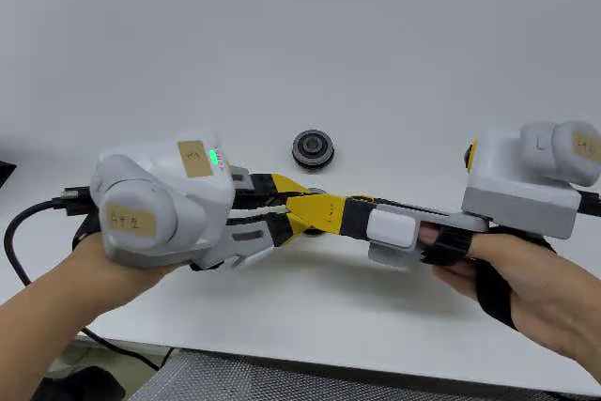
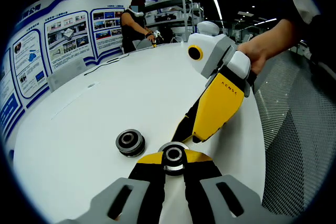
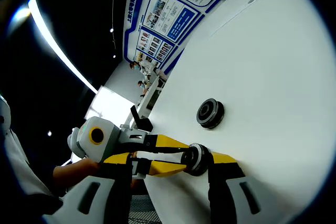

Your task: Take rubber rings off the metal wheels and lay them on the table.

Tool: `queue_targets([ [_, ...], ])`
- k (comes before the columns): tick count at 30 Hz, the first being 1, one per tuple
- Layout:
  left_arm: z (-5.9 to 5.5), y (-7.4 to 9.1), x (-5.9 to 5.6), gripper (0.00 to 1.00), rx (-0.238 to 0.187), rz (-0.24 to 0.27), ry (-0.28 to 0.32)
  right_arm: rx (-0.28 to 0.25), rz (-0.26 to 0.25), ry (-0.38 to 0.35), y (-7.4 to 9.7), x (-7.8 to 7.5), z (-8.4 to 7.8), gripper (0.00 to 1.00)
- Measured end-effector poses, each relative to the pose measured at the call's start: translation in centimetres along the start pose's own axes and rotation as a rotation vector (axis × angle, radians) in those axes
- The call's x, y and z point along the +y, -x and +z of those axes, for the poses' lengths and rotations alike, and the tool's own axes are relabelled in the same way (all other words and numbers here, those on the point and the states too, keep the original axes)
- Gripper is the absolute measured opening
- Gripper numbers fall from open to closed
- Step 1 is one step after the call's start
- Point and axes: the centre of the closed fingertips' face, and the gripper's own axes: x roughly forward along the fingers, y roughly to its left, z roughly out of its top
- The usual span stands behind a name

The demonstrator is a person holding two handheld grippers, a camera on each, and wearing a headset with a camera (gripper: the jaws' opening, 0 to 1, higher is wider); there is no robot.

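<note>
A metal wheel (image 2: 174, 156) with a black rubber ring is held just above the white table (image 1: 394, 91). My left gripper (image 2: 174, 161) is shut on it, one yellow jaw on each side of its rim. My right gripper (image 3: 195, 163) comes from the opposite side and is shut on the same wheel at its ringed rim. In the head view the left gripper (image 1: 302, 202) and right gripper (image 1: 311, 216) meet tip to tip, hiding most of that wheel. A second ringed wheel (image 1: 313, 148) lies flat on the table just beyond them, untouched.
A black cable (image 1: 21, 232) loops off the table's left side behind my left hand. The table's front edge (image 1: 329, 362) runs close below the grippers, with grey perforated metal under it. Wall posters and a person (image 2: 134, 22) are far off.
</note>
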Motion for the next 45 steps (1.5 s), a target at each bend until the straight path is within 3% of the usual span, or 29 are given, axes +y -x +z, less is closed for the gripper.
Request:
queue_targets([
  [45,0.03,0.01,0.0,0.12,0.003,0.002,-0.001,0.006,0.001,-0.025,0.58,0.23,-0.53,0.57],
])
